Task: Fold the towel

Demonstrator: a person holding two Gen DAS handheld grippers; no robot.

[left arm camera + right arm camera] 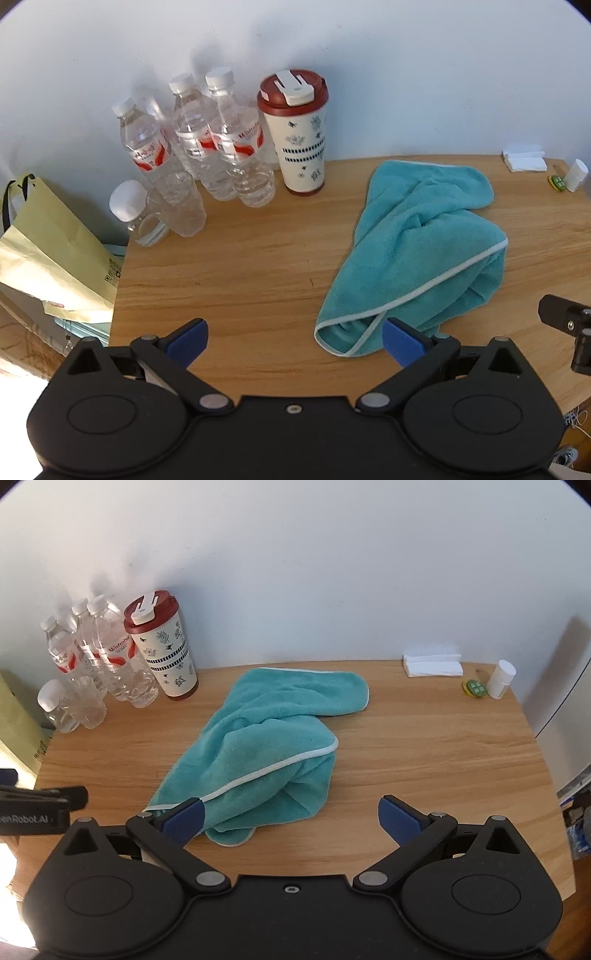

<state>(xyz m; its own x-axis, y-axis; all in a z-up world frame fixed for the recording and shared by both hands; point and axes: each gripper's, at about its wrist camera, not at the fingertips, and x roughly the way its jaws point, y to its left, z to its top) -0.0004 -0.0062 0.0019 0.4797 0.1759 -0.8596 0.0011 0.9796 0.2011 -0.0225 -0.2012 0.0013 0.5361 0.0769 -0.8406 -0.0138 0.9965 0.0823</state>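
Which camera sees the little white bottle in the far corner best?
The right wrist view. There the little white bottle stands whole on the table, beside a small green thing. In the left wrist view the same bottle sits at the picture's right edge, smaller and squashed by the lens.

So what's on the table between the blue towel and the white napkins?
Nothing: between the towel and the napkins there is only bare wooden table, as the right wrist view shows.

a home corner: wooden table (424, 746) against a white wall, water bottles (221, 147), travel tumbler (299, 136), paper bag (48, 251).
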